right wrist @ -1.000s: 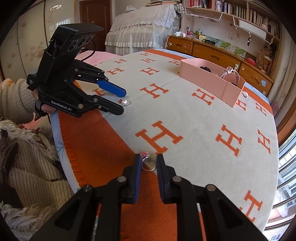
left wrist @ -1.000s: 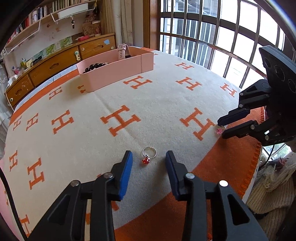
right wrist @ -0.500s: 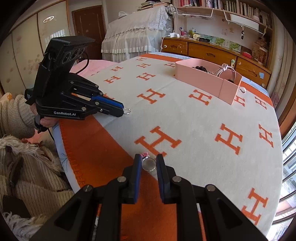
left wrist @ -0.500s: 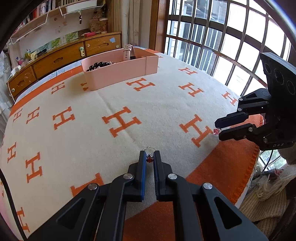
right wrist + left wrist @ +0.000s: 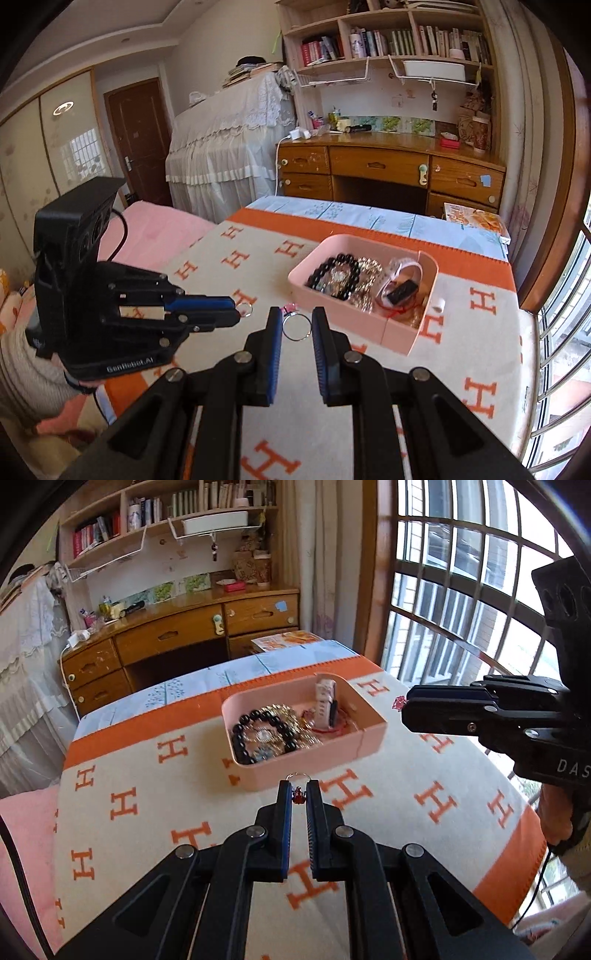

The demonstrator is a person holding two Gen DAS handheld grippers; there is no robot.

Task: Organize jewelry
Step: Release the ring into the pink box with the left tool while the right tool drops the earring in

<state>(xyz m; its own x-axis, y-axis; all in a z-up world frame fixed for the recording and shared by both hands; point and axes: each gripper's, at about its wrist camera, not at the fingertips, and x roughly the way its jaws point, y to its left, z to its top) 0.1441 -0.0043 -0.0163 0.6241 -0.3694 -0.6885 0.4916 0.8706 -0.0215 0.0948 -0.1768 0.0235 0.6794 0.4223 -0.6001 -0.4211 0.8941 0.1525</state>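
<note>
My left gripper point(image 5: 298, 789) is shut on a silver ring with a red stone point(image 5: 298, 796), held in the air just in front of the pink tray's point(image 5: 258, 777) near wall. My right gripper point(image 5: 297, 320) is shut on a silver ring with a pink stone point(image 5: 296, 328), also off the blanket, near the pink tray's point(image 5: 369, 321) front corner. From the other side, the right gripper point(image 5: 404, 708) shows its pink stone point(image 5: 399, 702) right of the tray, and the left gripper point(image 5: 234, 311) shows its ring band point(image 5: 244, 309). The tray holds a black bead bracelet point(image 5: 258, 738), gold pieces and a pink-strapped watch point(image 5: 325, 701).
A cream blanket with orange H marks point(image 5: 147, 812) covers the bed; its orange border runs behind the tray. A wooden desk point(image 5: 380, 166) stands beyond the bed's far end. A barred window point(image 5: 461, 590) runs along the right side. A person's sleeve point(image 5: 22, 369) holds the left gripper.
The left gripper's jaws closed on the red-stone ring. Both grippers then rose off the blanket with their rings and moved toward the pink tray, which now looks much nearer.
</note>
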